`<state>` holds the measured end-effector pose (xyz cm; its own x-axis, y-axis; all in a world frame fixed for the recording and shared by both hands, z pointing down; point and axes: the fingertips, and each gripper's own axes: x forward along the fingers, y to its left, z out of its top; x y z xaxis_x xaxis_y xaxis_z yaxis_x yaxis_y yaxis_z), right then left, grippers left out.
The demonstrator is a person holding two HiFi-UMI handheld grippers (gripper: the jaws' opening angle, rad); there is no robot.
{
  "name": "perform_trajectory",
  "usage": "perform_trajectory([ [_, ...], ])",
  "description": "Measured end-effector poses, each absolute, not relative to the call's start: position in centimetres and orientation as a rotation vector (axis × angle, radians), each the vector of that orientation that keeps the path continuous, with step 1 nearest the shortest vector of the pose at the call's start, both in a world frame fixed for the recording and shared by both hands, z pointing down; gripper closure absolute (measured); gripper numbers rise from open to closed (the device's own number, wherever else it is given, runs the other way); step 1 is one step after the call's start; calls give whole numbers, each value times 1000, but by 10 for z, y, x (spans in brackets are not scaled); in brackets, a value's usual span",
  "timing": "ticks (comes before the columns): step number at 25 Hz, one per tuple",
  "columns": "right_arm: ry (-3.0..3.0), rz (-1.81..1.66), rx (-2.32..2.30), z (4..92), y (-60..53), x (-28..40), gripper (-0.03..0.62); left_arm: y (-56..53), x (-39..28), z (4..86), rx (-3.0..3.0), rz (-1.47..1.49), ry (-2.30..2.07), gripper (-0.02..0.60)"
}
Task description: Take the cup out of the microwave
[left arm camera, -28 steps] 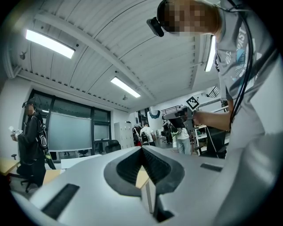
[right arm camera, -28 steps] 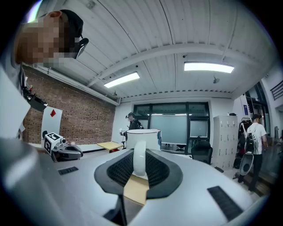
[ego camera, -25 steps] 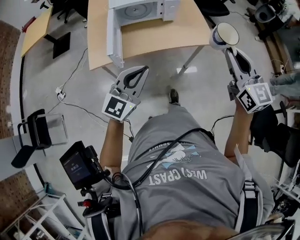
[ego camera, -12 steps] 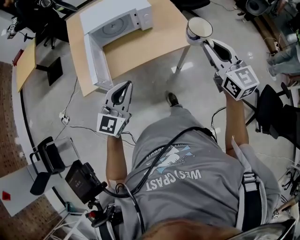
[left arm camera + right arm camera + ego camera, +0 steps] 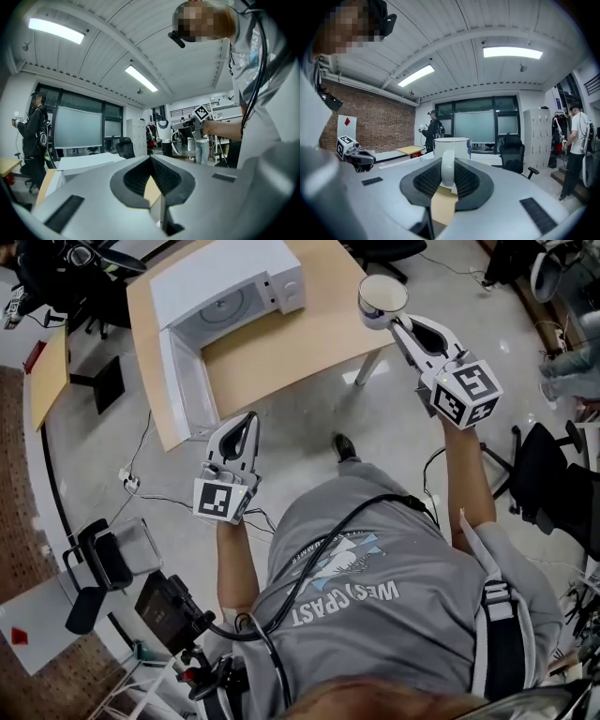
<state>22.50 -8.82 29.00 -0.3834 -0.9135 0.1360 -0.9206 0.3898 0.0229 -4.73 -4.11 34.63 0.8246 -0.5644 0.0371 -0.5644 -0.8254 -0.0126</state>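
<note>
A light wooden table [image 5: 281, 352] is standing on a glossy grey floor [image 5: 394, 427]. A white microwave [image 5: 230, 282] is sitting on the table's far part, its door [image 5: 183, 381] hanging open along the left edge. Thin cables [image 5: 150, 451] are trailing across the floor beside the table.

Glossy floor [image 5: 302, 416], brick wall [image 5: 379, 131], ceiling strip lights [image 5: 512, 52].

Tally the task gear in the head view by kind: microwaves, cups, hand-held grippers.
Microwave: 1
Cup: 1
Hand-held grippers: 2, the left hand-held gripper and the right hand-held gripper
Total: 4
</note>
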Motion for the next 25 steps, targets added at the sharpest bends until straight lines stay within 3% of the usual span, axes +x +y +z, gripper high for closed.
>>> perform_trajectory([
  [25, -2539, 225, 1571, 375, -279, 298, 523, -135, -3, 383, -2967, -272, 1174, 538],
])
